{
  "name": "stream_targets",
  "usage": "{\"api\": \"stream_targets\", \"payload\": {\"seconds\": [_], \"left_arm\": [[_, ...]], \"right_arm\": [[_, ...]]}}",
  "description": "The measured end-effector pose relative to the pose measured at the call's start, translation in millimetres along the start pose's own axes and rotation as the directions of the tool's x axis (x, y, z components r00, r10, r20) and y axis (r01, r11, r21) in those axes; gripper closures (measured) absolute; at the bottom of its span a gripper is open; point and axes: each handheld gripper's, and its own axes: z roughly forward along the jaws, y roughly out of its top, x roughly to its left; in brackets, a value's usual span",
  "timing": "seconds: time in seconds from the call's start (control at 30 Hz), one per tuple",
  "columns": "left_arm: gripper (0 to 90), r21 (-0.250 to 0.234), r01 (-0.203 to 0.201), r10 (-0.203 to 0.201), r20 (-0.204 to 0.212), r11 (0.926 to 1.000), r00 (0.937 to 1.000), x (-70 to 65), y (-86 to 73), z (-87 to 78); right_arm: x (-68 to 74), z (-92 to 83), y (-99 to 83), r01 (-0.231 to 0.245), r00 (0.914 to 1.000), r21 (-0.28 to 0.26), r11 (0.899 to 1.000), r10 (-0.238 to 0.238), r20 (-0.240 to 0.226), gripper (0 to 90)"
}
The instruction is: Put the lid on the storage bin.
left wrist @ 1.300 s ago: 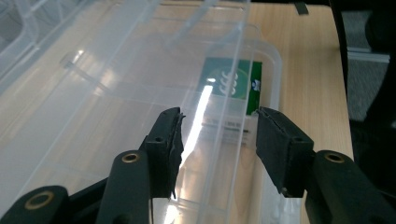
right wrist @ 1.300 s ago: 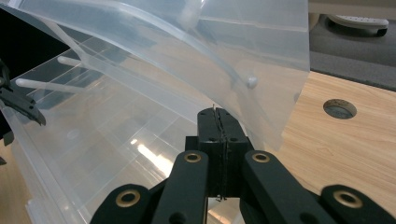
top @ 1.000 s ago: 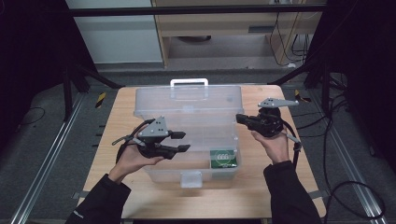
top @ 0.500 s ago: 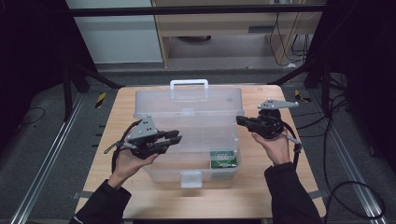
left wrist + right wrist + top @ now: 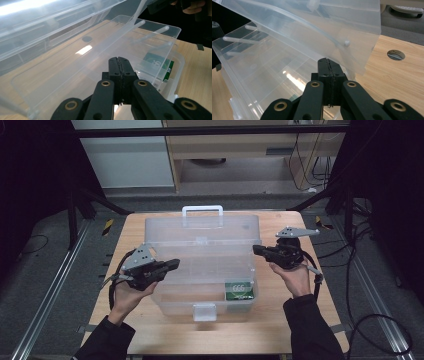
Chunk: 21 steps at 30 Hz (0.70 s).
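Note:
A clear plastic toolbox (image 5: 176, 303) stands in the middle of the wooden table (image 5: 300, 320), its lid (image 5: 200, 227) raised toward the back. A green packet (image 5: 240, 290) lies in its front right corner, also the green packet (image 5: 157, 65) in the left gripper view. My left gripper (image 5: 175, 264) is at the box's left rim; its jaws have just been closing and now meet with nothing between them, left gripper (image 5: 119, 60). My right gripper (image 5: 255, 250) is shut and empty at the box's right end, under the lid's edge, right gripper (image 5: 327, 61).
A white handle (image 5: 202, 210) tops the lid and a latch (image 5: 205, 311) hangs at the box's front. The table has a round cable hole (image 5: 396, 55) to the right. Metal rails (image 5: 50, 290) run along the floor on both sides.
The left gripper has drawn back to the left, from over the box to its left rim, and its jaws have gone from open to shut. The right gripper has stayed put.

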Motion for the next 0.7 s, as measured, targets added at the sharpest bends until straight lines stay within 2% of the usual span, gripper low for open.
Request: {"api": "stream_targets", "payload": {"seconds": [0.2, 0.37, 0.7], "left_arm": [[89.9, -0.029, 0.045, -0.047, -0.064, 0.9986, 0.9969, 12.3, -7.6, -14.7], [89.9, -0.048, 0.077, -0.082, -0.126, 0.9959, 0.9887, 22.5, -13.6, -26.1], [89.9, -0.067, 0.144, -0.154, -0.176, 0.9872, 0.9722, 33.1, -24.4, -38.3]], "right_arm": [[0.3, -0.1, -0.3, 0.008, 1.0, 0.007, 1.0, -0.008, -0.001, 90.0], [1.1, -0.2, -0.5, 0.013, 0.9999, 0.014, 1.0, -0.013, 0.003, 90.0], [5.6, -1.0, -2.1, 0.038, 0.999, 0.036, 0.999, -0.038, 0.022, 90.0]]}}
